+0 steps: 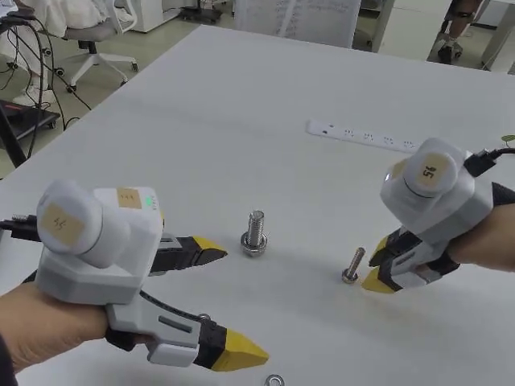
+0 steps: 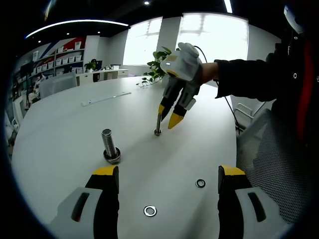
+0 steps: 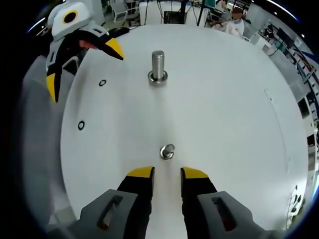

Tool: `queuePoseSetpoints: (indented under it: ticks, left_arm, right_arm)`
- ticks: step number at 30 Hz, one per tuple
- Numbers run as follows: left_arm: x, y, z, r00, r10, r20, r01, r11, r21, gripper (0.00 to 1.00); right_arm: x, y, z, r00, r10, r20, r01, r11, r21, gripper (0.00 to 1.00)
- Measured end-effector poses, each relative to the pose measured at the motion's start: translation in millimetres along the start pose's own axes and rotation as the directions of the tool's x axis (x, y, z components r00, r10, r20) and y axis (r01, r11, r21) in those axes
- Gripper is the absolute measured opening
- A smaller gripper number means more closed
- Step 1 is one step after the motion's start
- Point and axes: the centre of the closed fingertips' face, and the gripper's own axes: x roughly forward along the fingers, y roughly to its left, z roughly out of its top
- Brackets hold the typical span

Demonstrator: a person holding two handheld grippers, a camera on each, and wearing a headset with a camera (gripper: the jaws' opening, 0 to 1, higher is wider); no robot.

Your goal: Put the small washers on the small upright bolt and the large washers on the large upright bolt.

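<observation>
In the head view, a smooth matte white table (image 1: 241,121) carries two upright steel bolts. The large bolt (image 1: 255,233) is thick and threaded, standing on a wider collar at its foot. The small bolt (image 1: 352,264) is thin and stands well to its right. The left gripper (image 1: 229,301) has a white plastic body and pointed yellow tips spread wide, holding nothing. The right gripper (image 1: 378,277) rests its tips just beside the small bolt. One washer (image 1: 275,379) lies at the bottom edge, and a flat white power strip (image 1: 362,137) lies farther back.

In the left gripper view, the left gripper's (image 2: 168,172) jaws stand far apart and empty. Two flat metal rings lie between them on the table: a larger washer (image 2: 150,210) and a smaller washer (image 2: 200,183). The large bolt (image 2: 109,147) stands ahead to the left; beyond it the right gripper (image 2: 168,113) hangs over the small bolt (image 2: 158,124).

In the right gripper view, the right gripper's (image 3: 167,173) jaws are parted by a narrow gap, clasping nothing, with the small bolt (image 3: 167,151) just ahead of the tips. The large bolt (image 3: 158,64) stands farther off, and the two washers (image 3: 102,82) (image 3: 80,125) lie to the left, near the left gripper (image 3: 82,67).
</observation>
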Motion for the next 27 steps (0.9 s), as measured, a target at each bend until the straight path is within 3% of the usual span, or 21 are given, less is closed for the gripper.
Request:
queuePoseSetpoints:
  ticks: [11, 27]
  left_arm:
    - [-0.1, -1.2, 1.0, 1.0, -0.005, 0.002, 0.005, 1.0, 0.005, 0.81]
    - [-1.8, -1.9, 2.5, 1.0, -0.003, 0.009, 0.003, 1.0, 0.01, 0.81]
  right_arm:
    - [-5.5, 15.8, -12.1, 1.0, 0.006, 0.001, -0.006, 1.0, 0.017, 0.22]
    - [-6.2, 44.6, -1.7, 0.9986, 0.044, 0.028, -0.044, 0.999, -0.005, 0.23]
